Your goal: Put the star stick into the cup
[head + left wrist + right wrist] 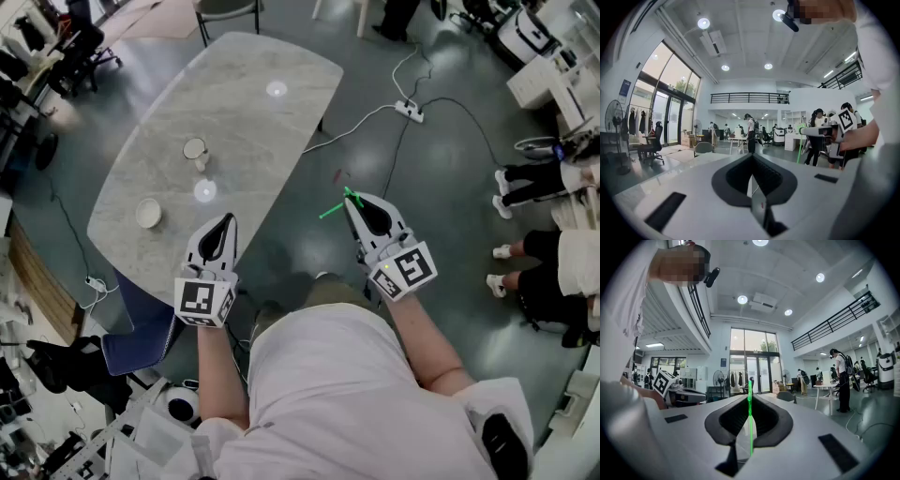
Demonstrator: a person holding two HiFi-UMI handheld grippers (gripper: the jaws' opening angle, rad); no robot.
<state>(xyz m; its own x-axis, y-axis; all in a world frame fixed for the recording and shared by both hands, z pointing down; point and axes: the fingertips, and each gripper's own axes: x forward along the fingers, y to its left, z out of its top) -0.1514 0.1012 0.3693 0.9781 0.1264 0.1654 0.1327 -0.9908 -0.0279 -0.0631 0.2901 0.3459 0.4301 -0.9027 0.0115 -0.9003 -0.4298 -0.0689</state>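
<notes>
A thin green star stick juts left from my right gripper, which is shut on it and held over the floor, right of the marble table. In the right gripper view the stick stands upright between the closed jaws of that gripper. A white cup stands mid-table. My left gripper hovers over the table's near edge. Its jaws are together with nothing in them. The left gripper view shows the right gripper and the stick off to the right.
A white bowl sits near the table's left edge. A power strip with cables lies on the floor beyond the right gripper. A blue chair stands at the table's near corner. Seated people's legs are at the right.
</notes>
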